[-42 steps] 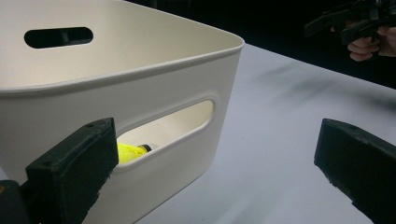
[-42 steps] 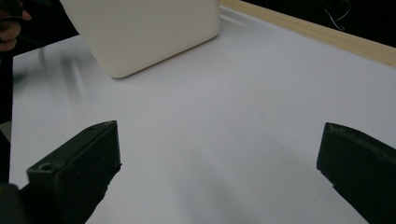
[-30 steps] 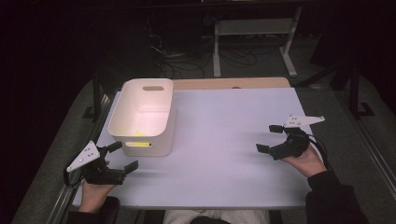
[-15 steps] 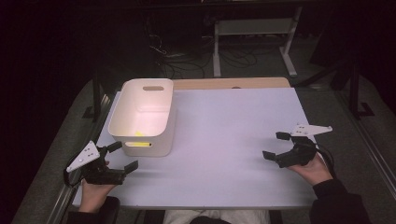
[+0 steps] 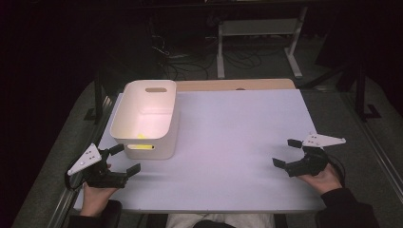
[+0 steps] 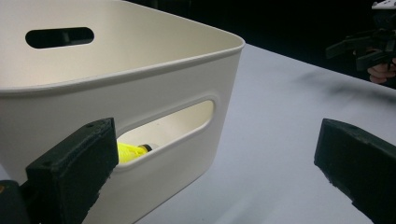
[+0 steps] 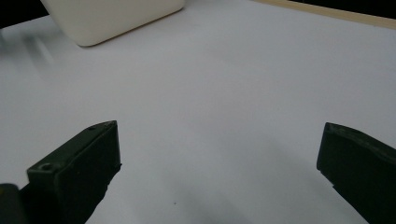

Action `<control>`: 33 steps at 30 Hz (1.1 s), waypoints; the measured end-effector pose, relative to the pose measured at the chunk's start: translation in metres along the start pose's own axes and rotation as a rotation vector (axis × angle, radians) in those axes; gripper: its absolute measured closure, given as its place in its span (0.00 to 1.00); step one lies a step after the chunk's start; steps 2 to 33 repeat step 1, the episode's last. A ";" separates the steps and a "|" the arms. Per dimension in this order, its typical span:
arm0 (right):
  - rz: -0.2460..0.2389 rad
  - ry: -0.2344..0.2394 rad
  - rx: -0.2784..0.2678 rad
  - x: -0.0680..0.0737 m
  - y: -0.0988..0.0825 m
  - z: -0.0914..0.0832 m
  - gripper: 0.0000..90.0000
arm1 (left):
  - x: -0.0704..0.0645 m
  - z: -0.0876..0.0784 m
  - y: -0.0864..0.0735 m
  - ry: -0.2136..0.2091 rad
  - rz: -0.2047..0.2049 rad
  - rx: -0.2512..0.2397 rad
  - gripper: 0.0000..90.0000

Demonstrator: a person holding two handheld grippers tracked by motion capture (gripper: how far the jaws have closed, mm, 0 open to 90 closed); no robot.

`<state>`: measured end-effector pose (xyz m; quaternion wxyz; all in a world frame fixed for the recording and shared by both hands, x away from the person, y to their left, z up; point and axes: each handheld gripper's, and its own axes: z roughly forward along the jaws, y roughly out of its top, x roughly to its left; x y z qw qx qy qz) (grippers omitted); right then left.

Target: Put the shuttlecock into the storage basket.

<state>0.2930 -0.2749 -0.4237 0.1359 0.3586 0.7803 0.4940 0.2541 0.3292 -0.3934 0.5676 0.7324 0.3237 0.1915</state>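
My left gripper (image 5: 124, 159) sits at the near left corner of the table (image 5: 237, 142), held in my left hand (image 5: 97, 192). Its jaws stand wide apart and grip nothing. From the left gripper view, the same gripper (image 6: 210, 172) faces the near wall of the white bin (image 6: 140, 93), close to it but not touching; the left jaw overlaps the wall in that view, the right jaw stands over bare table.

The white bin (image 5: 145, 118) rests on the left side of the table, just beyond my left gripper. It is upright, with a handle slot in the near wall and another in the far wall. A yellow object (image 6: 130, 152) lies inside on the floor of the bin, seen through the near slot; from the high view the yellow object (image 5: 141, 137) shows at the near end of the bin interior. I cannot tell what the object is.

My right gripper (image 5: 288, 153) is at the near right of the table, held in my right hand (image 5: 325, 178), well apart from the bin. Its jaws are also spread wide, with nothing between them. In the right gripper view, the right gripper (image 7: 219, 168) looks across bare white table surface (image 7: 233, 84), with a corner of the bin (image 7: 112, 16) at the far left.
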 end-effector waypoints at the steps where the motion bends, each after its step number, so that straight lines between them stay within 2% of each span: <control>1: 0.001 0.002 -0.003 0.000 -0.001 -0.001 0.00 | 0.000 0.000 0.000 0.000 -0.001 0.001 0.00; 33: 0.001 0.002 -0.003 0.000 -0.001 -0.001 0.00 | 0.000 0.000 0.000 0.000 -0.001 0.001 0.00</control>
